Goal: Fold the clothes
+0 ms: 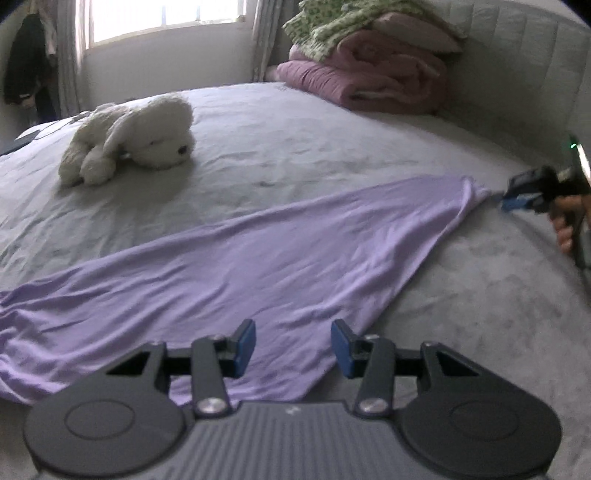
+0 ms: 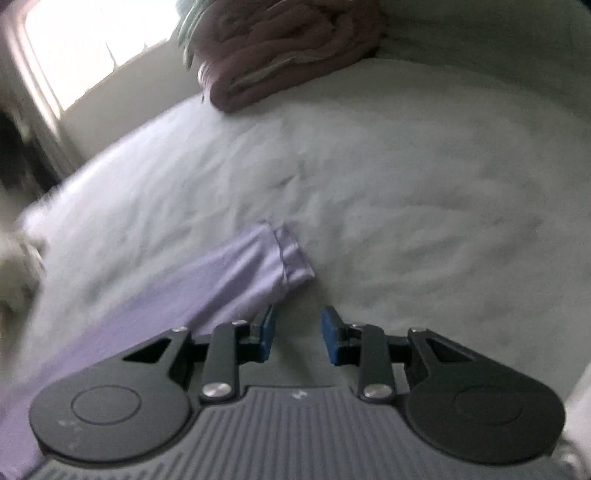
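Note:
A lilac garment [image 1: 229, 266] lies spread flat on the grey bed [image 1: 295, 147], narrowing to a sleeve at the right. My left gripper [image 1: 293, 349] is open just above the garment's near edge, nothing between its blue pads. My right gripper [image 1: 517, 197] shows at the far right of the left wrist view, just beyond the sleeve tip. In the right wrist view my right gripper [image 2: 298, 338] is open and empty, the hemmed sleeve cuff [image 2: 291, 258] lying just ahead and left of its fingers. That view is blurred.
A white plush dog [image 1: 129, 140] lies on the far left of the bed. Folded pink and green quilts [image 1: 365, 62] are stacked by the padded headboard [image 1: 535, 74]. A window [image 1: 166, 18] is behind; dark clothes [image 1: 26, 62] hang at far left.

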A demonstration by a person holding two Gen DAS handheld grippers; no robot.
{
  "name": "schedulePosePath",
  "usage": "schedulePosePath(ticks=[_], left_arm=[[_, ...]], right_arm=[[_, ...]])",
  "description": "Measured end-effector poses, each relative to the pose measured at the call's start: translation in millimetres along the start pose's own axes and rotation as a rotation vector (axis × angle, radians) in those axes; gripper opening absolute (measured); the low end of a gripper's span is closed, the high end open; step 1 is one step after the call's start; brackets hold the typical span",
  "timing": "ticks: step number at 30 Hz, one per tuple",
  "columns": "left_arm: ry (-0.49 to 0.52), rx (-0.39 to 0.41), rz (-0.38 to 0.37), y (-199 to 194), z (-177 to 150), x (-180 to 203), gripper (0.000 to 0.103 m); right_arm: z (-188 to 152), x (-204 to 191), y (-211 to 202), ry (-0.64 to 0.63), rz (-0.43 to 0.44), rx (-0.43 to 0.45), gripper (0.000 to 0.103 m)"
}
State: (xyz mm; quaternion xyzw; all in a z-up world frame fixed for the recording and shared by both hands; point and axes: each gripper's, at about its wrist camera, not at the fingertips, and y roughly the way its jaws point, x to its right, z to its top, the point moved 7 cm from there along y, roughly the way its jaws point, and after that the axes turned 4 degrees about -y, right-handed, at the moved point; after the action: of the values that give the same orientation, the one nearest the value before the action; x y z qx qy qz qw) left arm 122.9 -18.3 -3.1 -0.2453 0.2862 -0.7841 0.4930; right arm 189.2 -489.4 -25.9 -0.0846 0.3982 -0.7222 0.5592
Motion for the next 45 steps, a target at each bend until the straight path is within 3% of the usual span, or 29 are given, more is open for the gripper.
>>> schedulePosePath(ticks=[4,6,10,13,15,20,24,35,36,38,40,45], left_arm=[[-0.04,-0.01,-0.007,1.3,0.5,-8.1,0.046],[-0.047,-0.005,-0.009,-0.1,1.9,-8.8,0.046],[-0.036,-0.031,-0.027,0.2,-2.2,-4.3,0.046],[0.024,-0.058,-0.056,-0.4,-6.7,5.9,0.047],[0.079,-0.08,-0.072,-0.3,-10.7,13.4,0.049],[0.178,-0.123,-0.066,3.0,-21.7,21.8,0.05],[0.114,-0.127,-0.079,4.0,-18.3,12.2,0.048],[0.161,-0.128,-0.059,4.2,-18.7,9.4,0.048],[0.168,-0.126,-0.053,4.6,-18.8,9.2,0.047],[0.177,-0.122,-0.032,4.6,-17.7,7.0,0.022],[0.153,-0.122,-0.026,3.7,-15.0,1.4,0.007],[0.044,-0.123,-0.057,3.8,-8.6,-14.0,0.005]], right_arm=[[8.5,13.2,-0.1,0.101,0.065,0.018,0.028],[11.3,7.5,-10.0,0.073,0.096,0.055,0.028],[14.5,-10.9,-5.4,0.073,0.161,0.029,0.028],[11.8,-24.0,3.9,-0.029,0.075,0.004,0.025],[10.8,-29.6,5.8,-0.097,0.011,0.006,0.003],[18.1,-30.6,-2.2,-0.126,-0.016,0.009,0.003],[28.3,-39.9,-3.7,-0.185,-0.037,0.004,0.003],[40.2,-37.3,11.2,-0.293,-0.131,0.009,0.002],[39.7,-35.0,12.5,-0.29,-0.136,0.009,0.002],[41.5,-32.7,11.1,-0.256,-0.108,0.018,0.002],[46.0,-35.5,5.2,-0.216,-0.068,0.037,0.002],[58.9,-45.2,4.3,-0.118,0.008,0.033,0.002]])
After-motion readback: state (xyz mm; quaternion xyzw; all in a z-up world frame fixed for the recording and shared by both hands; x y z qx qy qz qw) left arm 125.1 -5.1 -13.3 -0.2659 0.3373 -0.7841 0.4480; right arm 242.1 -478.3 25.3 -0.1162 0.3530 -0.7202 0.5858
